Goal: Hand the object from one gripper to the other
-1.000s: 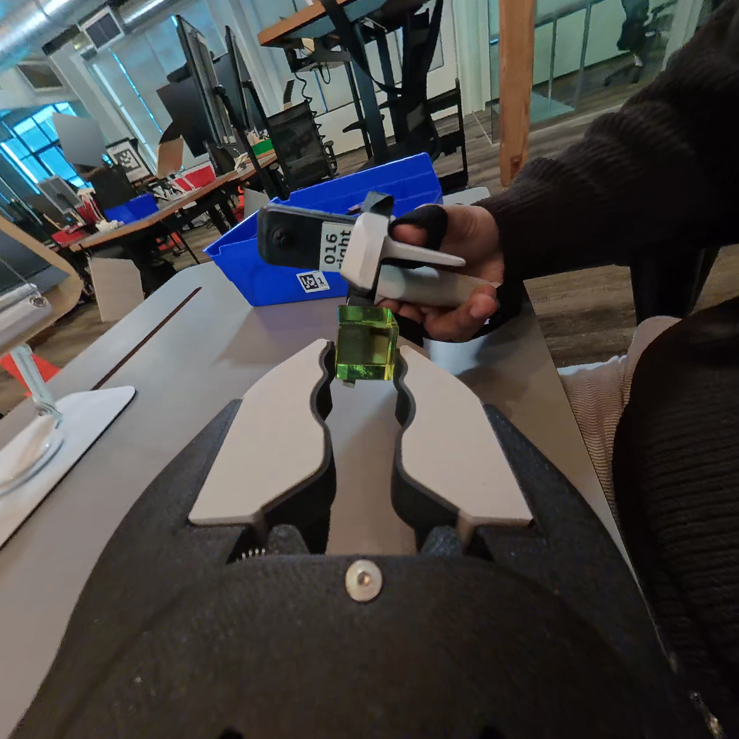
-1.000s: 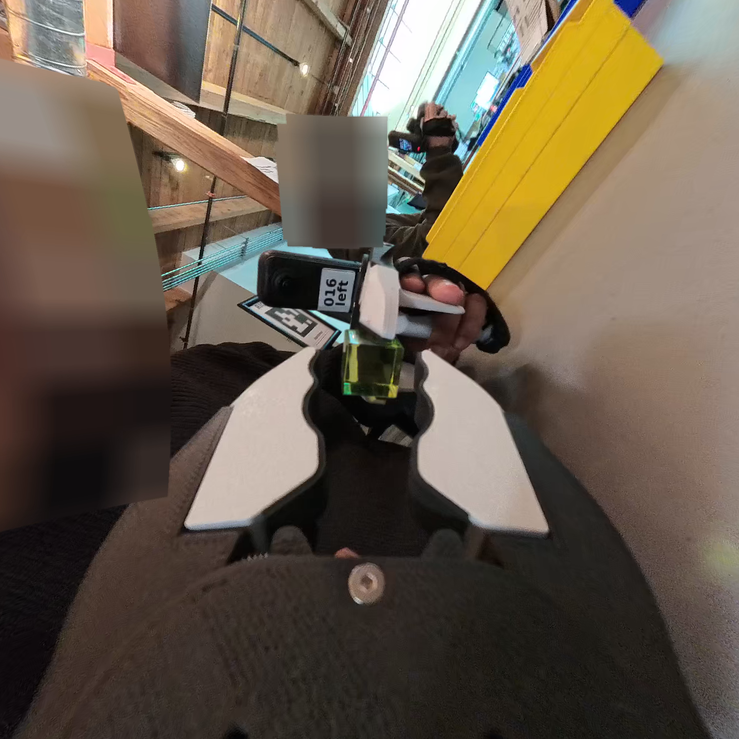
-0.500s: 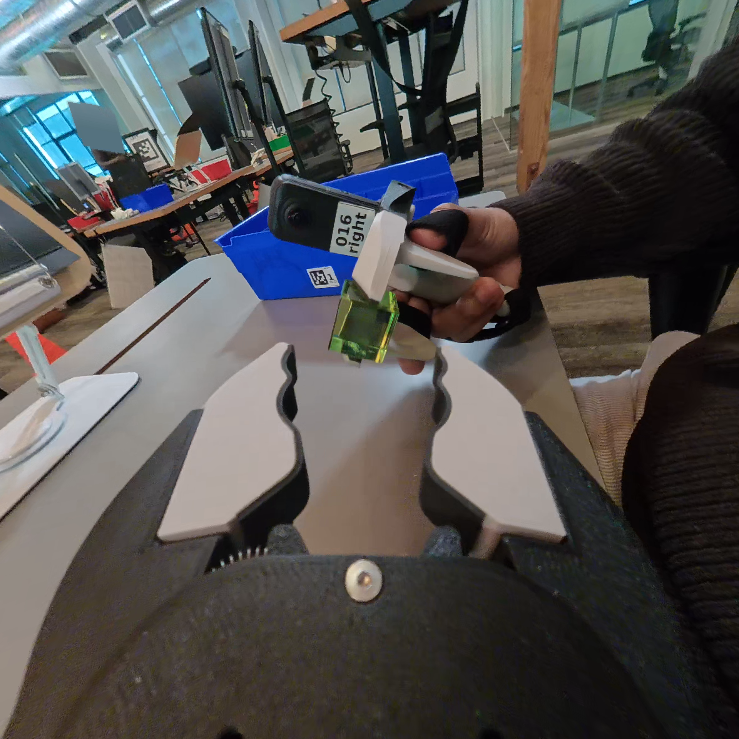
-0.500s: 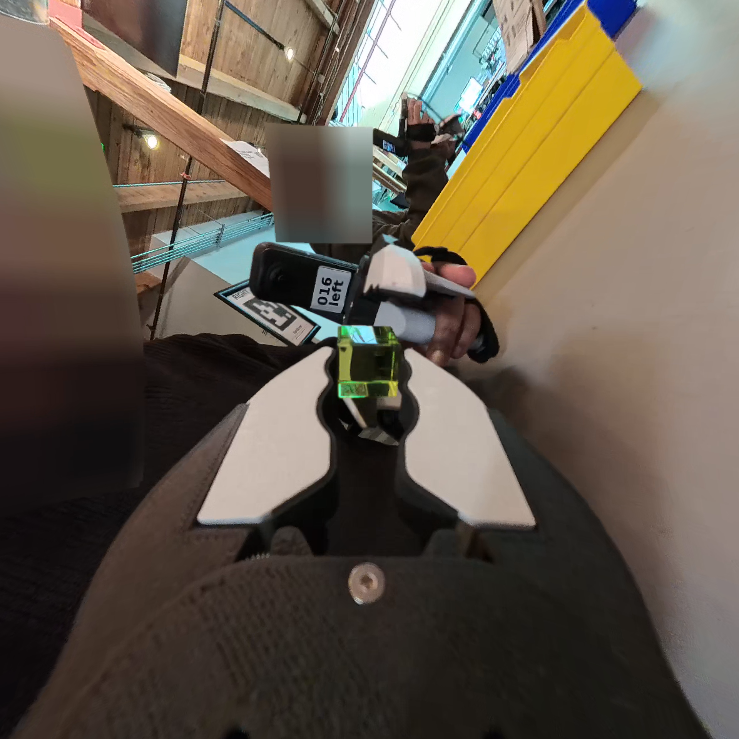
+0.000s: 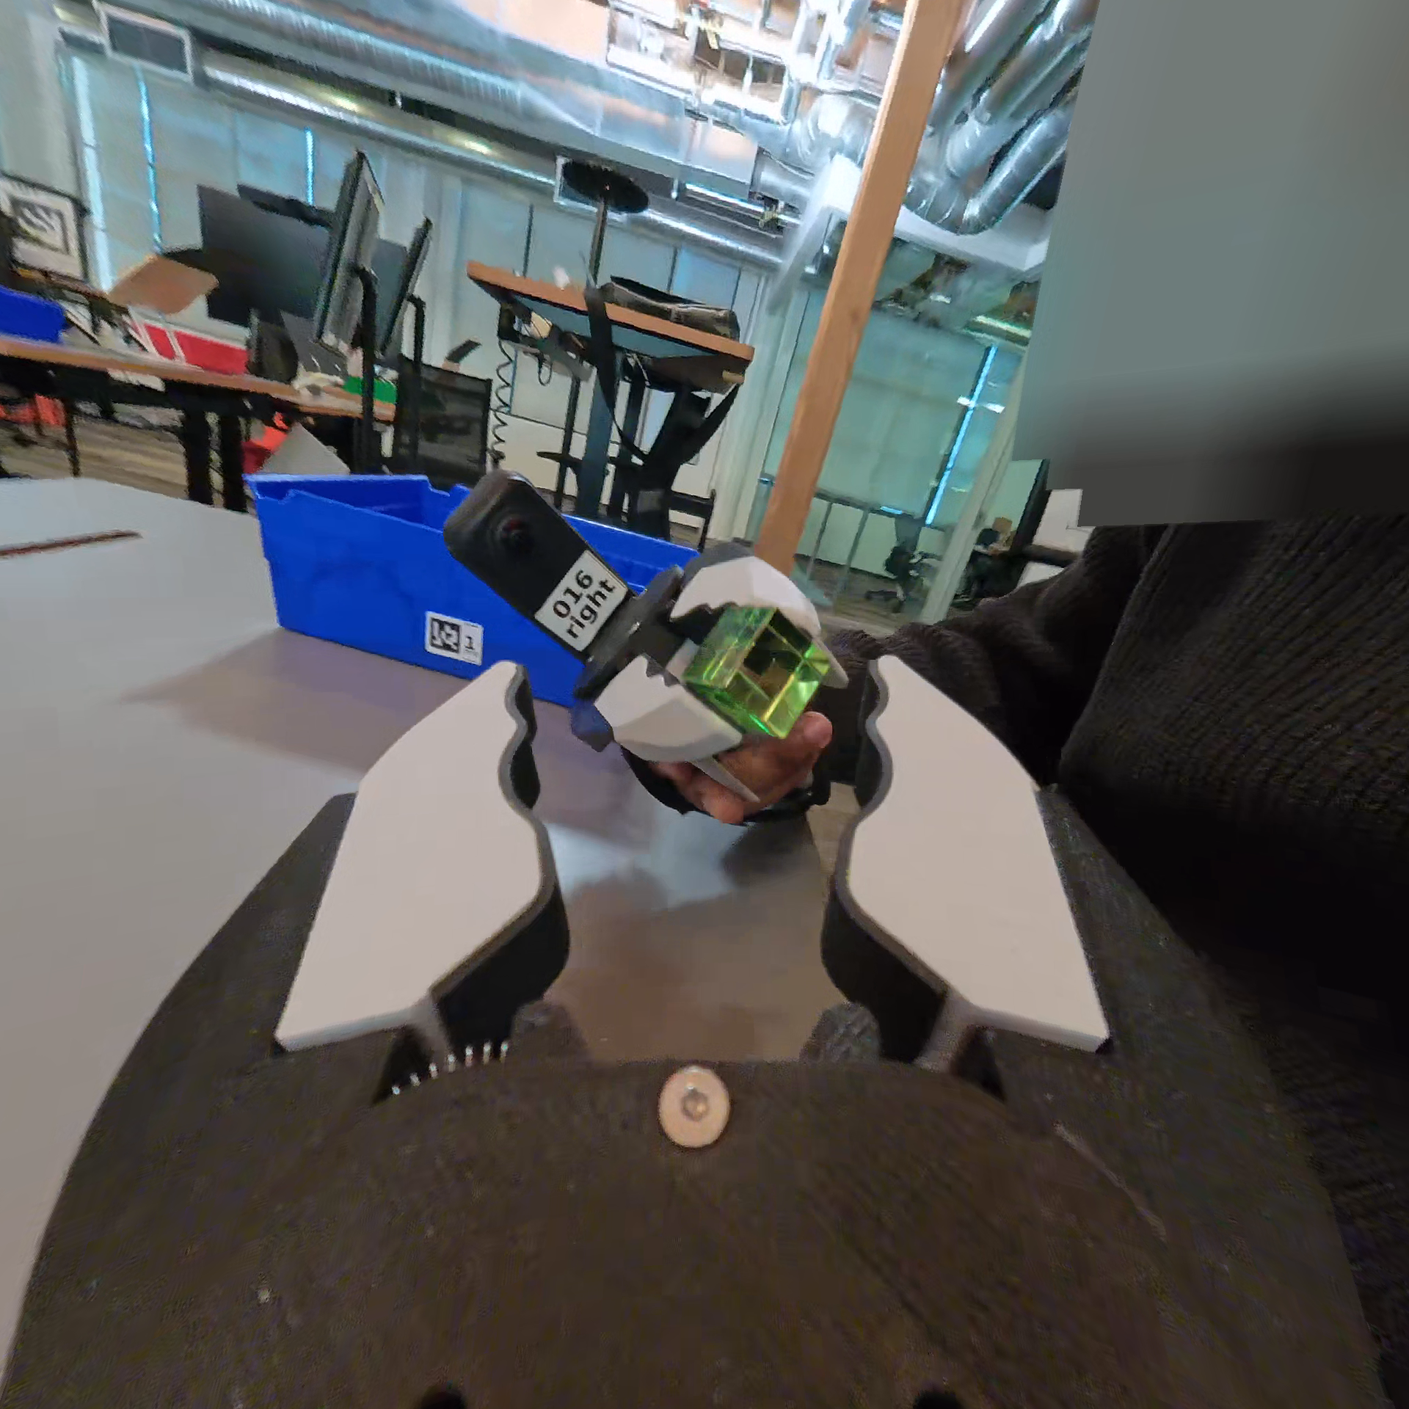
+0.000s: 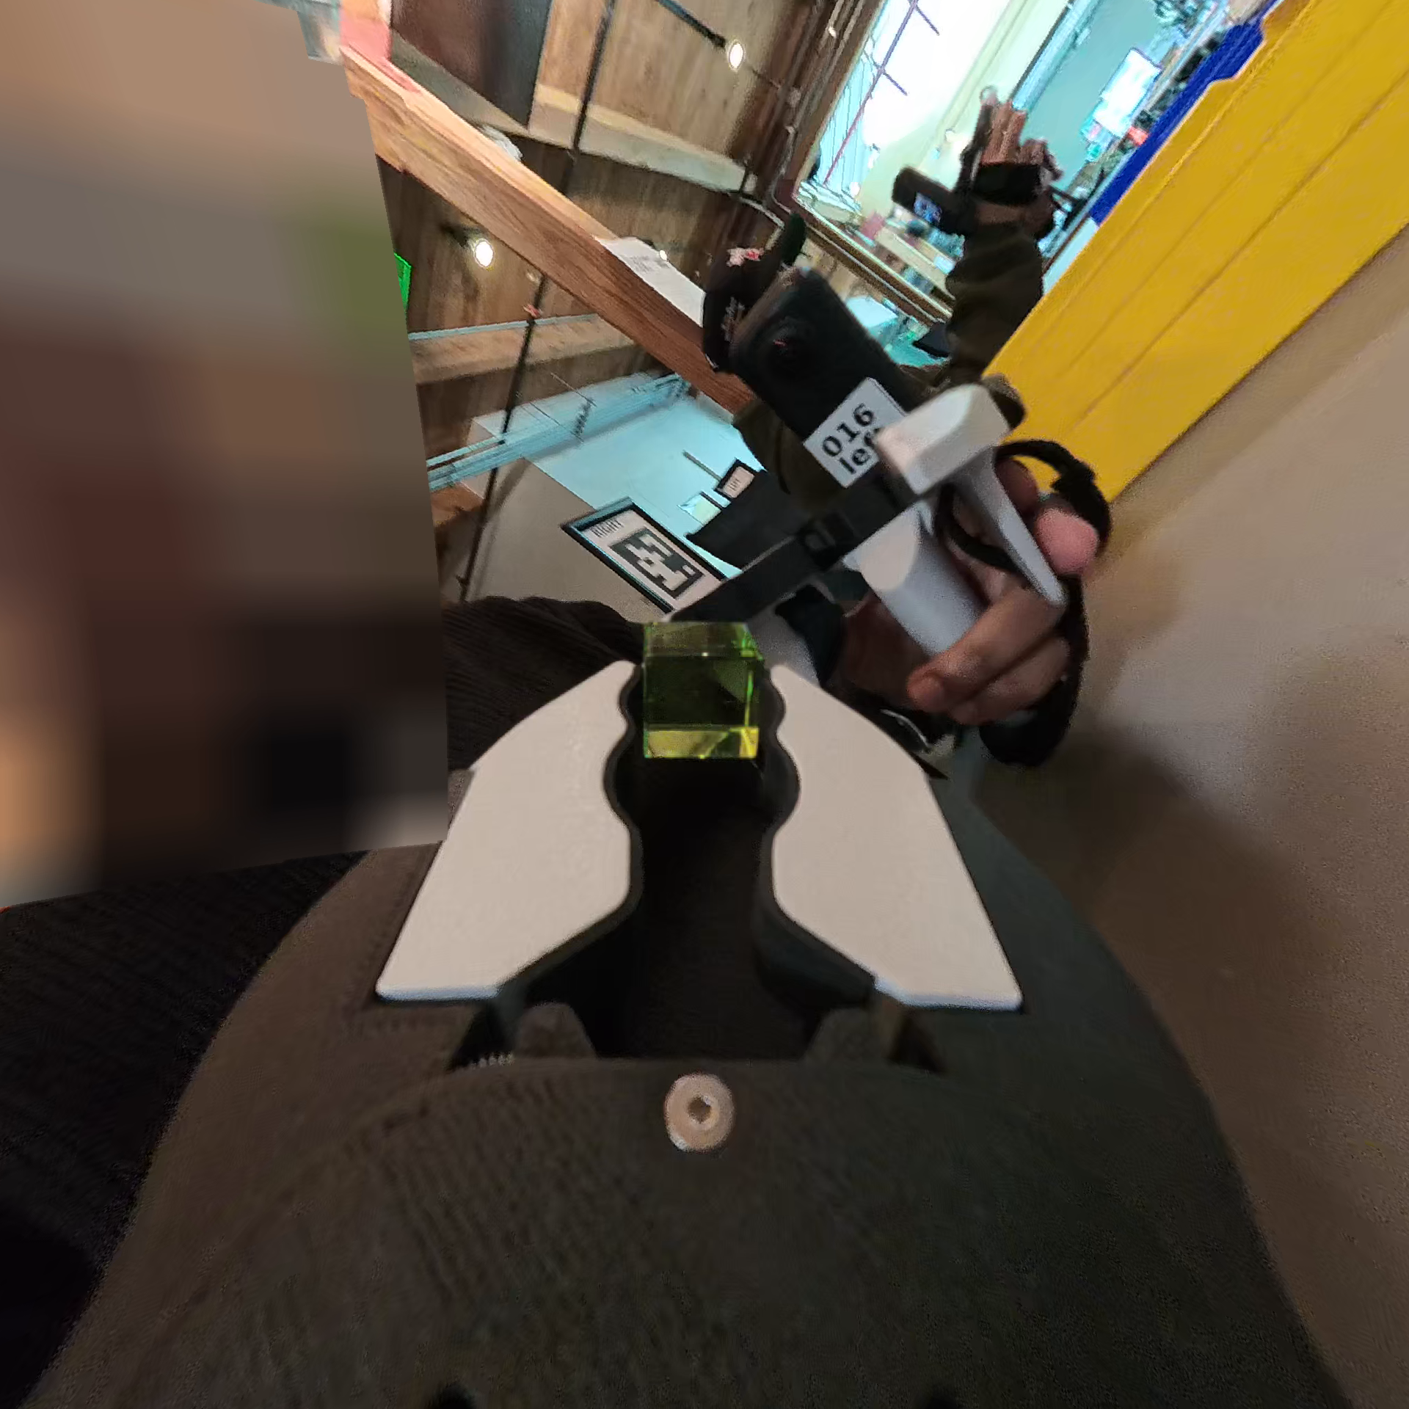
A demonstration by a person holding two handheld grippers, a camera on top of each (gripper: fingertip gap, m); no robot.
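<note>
Right gripper (image 6: 701, 705), clenched on the single green translucent cube (image 6: 700, 690), which sits between its two grey fingertips (image 6: 610, 686), clear of the bench (image 5: 152, 686) and held in the air. Left gripper (image 5: 698, 701), released and empty, its two fingers spread wide and standing apart from the cube; seen from the right wrist view it lies above and to the right of the cube, close by but not touching it. From the left wrist view the cube (image 5: 755, 682) appears pinched near the tip of the far gripper and tilted, one corner turned toward the camera.

Judged risks: the cube's smooth, glossy faces may slide between the pads, since the hold seems to lie close to the fingertips; a slackened squeeze or a sudden swing could let it drop to the bench. The open left fingers, if swung across, could knock the cube and twist it out of the grasp. A fall near the bench edge by the person's dark sleeve (image 5: 1220, 724) could carry it off onto the floor.

Count: one cube; two grippers, each with two fingers; one blue bin (image 5: 366, 564) on the bench behind; yellow bins (image 6: 1220, 229) beside the bench, number not clear
</note>
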